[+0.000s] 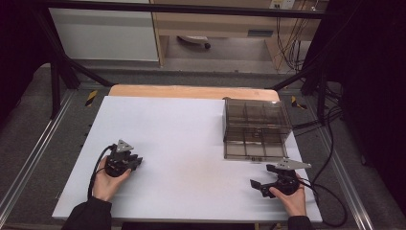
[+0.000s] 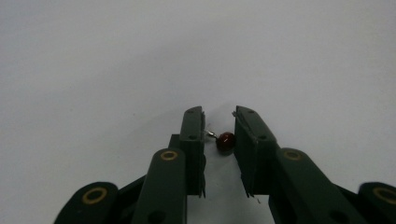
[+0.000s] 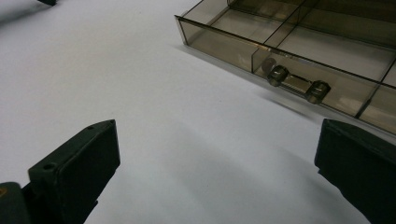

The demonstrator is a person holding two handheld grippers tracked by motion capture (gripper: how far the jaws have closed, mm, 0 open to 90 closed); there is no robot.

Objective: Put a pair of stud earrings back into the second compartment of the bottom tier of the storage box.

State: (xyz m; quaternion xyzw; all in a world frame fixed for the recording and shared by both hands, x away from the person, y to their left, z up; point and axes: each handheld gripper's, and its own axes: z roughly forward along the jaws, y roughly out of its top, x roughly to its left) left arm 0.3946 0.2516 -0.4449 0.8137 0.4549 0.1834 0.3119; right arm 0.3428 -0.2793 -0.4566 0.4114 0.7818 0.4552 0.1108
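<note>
Left gripper (image 2: pixel 219 116) narrow around red bead (image 2: pixel 225 141) | right gripper (image 3: pixel 215 163) wide | compartment box (image 1: pixel 256 128) drawer empty

High view looks down on the white table (image 1: pixel 182 139); both gripper views skim it closely, perhaps sharing little.

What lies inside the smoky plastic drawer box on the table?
The drawer box is split into compartments by dividers. Those visible in the right gripper view look empty. The far compartments lie under the tinted cover in the high view, so their contents cannot be confirmed.
</note>
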